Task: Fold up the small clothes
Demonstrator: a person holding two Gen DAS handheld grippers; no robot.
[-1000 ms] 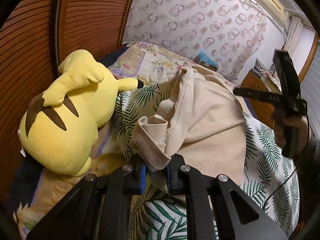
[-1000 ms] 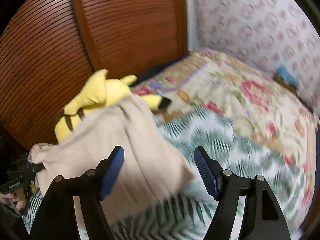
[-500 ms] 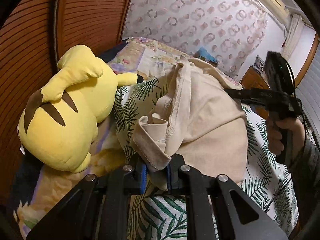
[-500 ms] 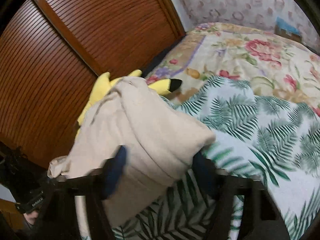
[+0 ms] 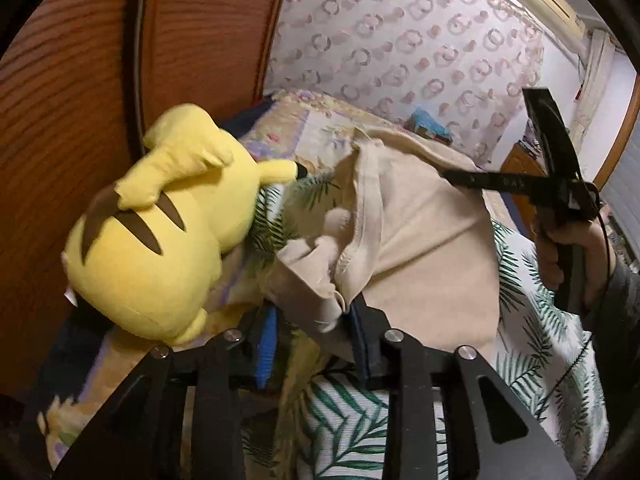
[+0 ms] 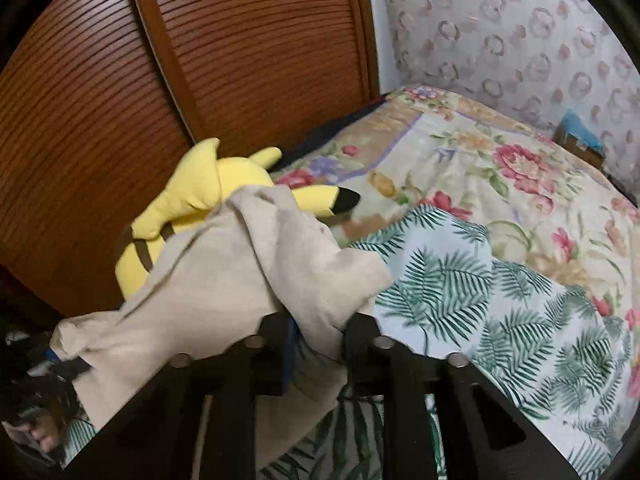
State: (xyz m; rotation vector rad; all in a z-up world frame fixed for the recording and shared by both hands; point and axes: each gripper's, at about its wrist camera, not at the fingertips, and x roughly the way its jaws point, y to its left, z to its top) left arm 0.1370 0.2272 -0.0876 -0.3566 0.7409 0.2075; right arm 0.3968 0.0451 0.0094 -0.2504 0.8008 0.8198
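- The beige shirt (image 5: pixel 420 240) is light, limp cotton in our judgement: it sags between two grips and will not hold a crease by itself, so we want it by its corners and hems, not mid-panel.
- It looks plain and unprinted, with a stitched neckline or sleeve seam (image 5: pixel 370 200) running down the near side and one end bunched into a knot of folds.
- It hangs just above the palm-leaf sheet (image 6: pixel 500 300), stretched between our two tools.
- Our left gripper (image 5: pixel 312 344) has just been easing its jaws apart; the bunched end sits between the blue pads, loosely now.
- Our right gripper (image 6: pixel 318 344) has just closed, pinching a fold at the other end.
- The yellow plush toy (image 5: pixel 160 240) lies just beside, against the slatted wooden door (image 6: pixel 200 60).
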